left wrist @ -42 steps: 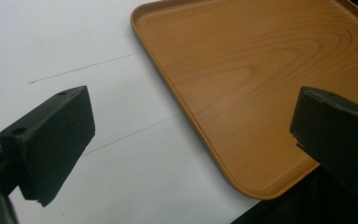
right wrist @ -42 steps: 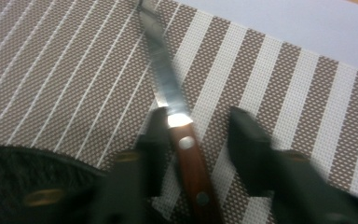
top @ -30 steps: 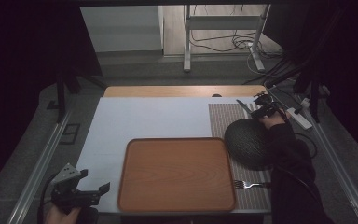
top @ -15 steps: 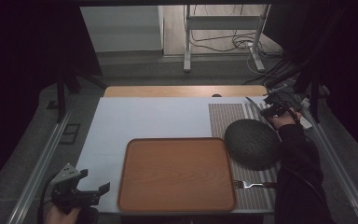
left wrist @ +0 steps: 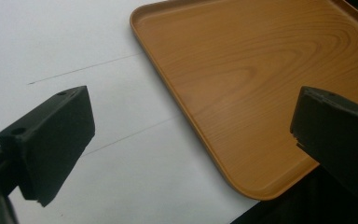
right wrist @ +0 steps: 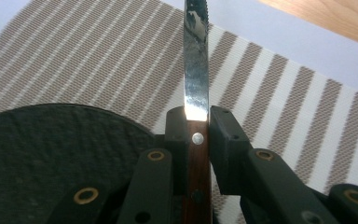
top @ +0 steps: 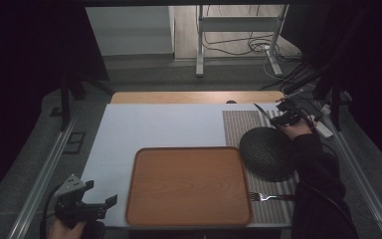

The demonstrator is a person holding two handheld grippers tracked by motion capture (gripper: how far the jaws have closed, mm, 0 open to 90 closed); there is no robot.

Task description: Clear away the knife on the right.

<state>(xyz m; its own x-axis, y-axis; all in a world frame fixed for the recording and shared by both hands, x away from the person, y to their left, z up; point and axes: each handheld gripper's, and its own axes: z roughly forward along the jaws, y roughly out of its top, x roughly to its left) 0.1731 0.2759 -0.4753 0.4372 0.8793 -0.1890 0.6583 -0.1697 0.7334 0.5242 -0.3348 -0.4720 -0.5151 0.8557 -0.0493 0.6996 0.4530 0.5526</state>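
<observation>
Holding a knife (right wrist: pixel 196 88) tight, the right gripper (top: pixel 284 117) is hanging over the far right part of the table (top: pixel 169 124). Its two black jaws are squeezing the knife's brown wooden handle from both sides, just below the shiny blade. A small silver pin is showing on the handle right between the jaws. The blade is sticking out ahead of the jaws, and in the high view the knife (top: pixel 261 113) is pointing toward the far left, up above the striped mat (top: pixel 238 124). The blade has little teeth near its tip.

The striped mat (right wrist: pixel 270 98) is lying along the right edge of the table. A dark round plate (top: pixel 268 153) is sitting on the mat, just on the near side of the right gripper. In the right gripper view the plate (right wrist: pixel 46 154) is showing under the jaws on the left. A fork (top: pixel 268 197) is lying on the mat near the near edge of the table, between the plate and that edge, with its points facing the tray.

A wooden tray (top: pixel 189 185) is sitting at the middle of the near edge, just beside the mat. Nothing is lying on it.

The left gripper (top: pixel 102 208) is waiting off the near left corner of the table, held in a hand (top: pixel 64 230). Its jaws are standing wide apart with nothing between them. In the left gripper view, one corner of the tray (left wrist: pixel 261 84) is showing between the jaws, farther off.
</observation>
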